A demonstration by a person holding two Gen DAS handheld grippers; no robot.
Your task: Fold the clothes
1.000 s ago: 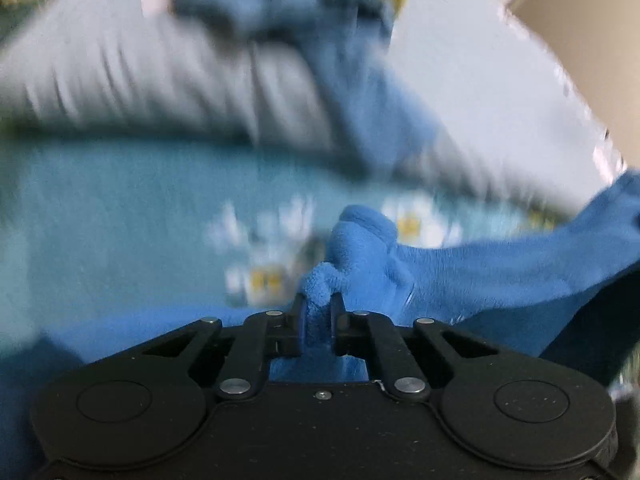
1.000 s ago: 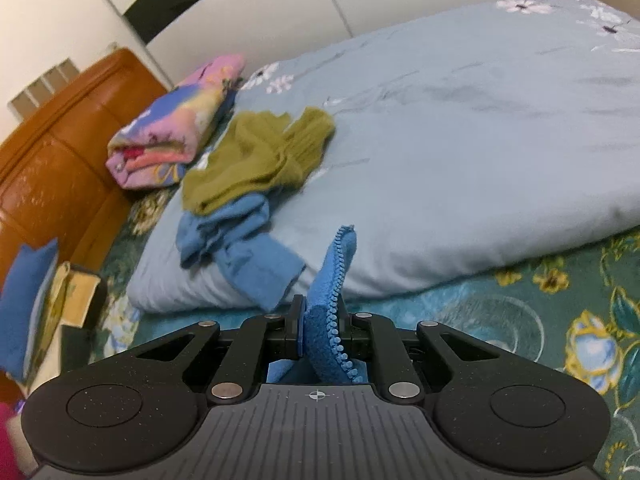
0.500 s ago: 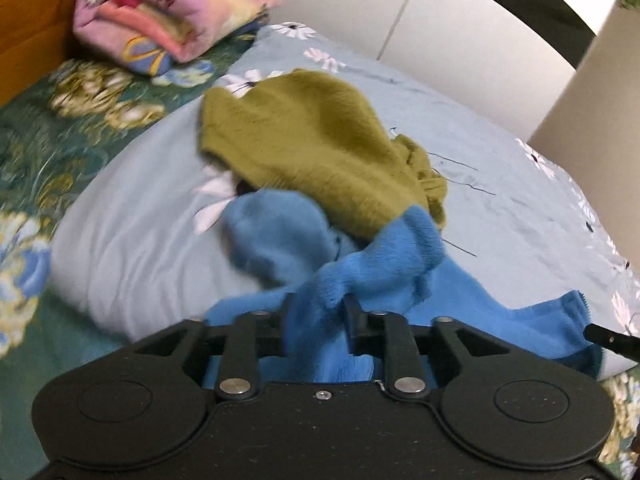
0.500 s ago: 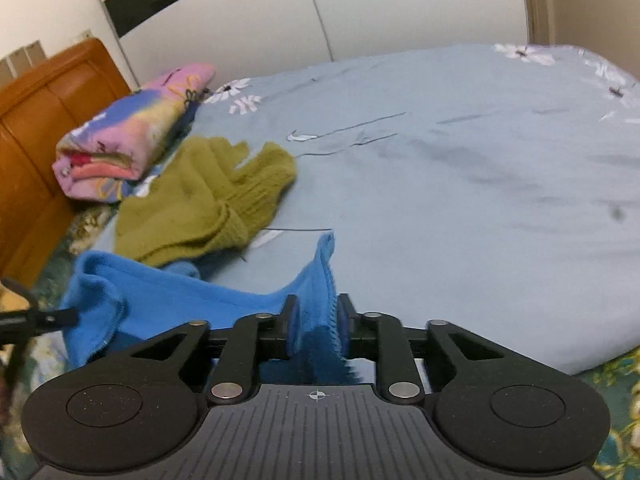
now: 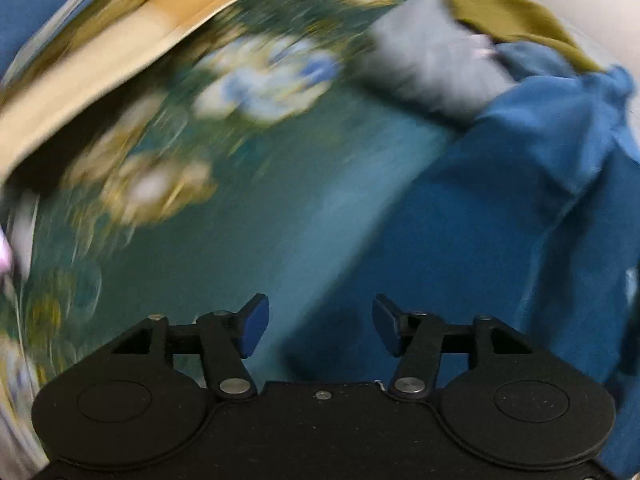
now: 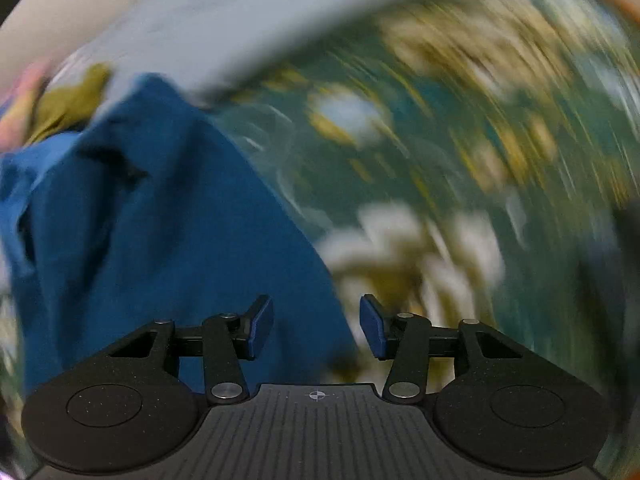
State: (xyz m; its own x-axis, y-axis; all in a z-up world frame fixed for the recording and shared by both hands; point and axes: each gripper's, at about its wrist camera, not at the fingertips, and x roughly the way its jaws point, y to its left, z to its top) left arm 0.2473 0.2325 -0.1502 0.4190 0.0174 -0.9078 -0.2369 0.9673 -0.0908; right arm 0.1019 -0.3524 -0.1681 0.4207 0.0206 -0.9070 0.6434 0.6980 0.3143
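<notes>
Both views motion-blurred. Left gripper point(image 5: 320, 330): jaws wide, holding nothing, over the floral teal bedsheet point(image 5: 208, 240). Blue garment point(image 5: 500, 220) lies spread on the bed between the grippers, an olive garment point(image 5: 516, 20) beyond it. Right gripper point(image 6: 316, 328): jaws wide, empty, beside the blue garment's edge.

Blue garment point(image 5: 500, 208): soft matt cloth, fleecy nap. Olive garment point(image 5: 516, 24), upper right of left view: matt knit-like cloth, blurred. Floral bedsheet point(image 6: 460, 152): printed cloth, matt. Grey quilt point(image 6: 224, 28): smooth matt cloth. Left gripper point(image 5: 320, 330), right gripper point(image 6: 317, 328): matt black plastic, speckled; shiny metal rivets; blue pads.
</notes>
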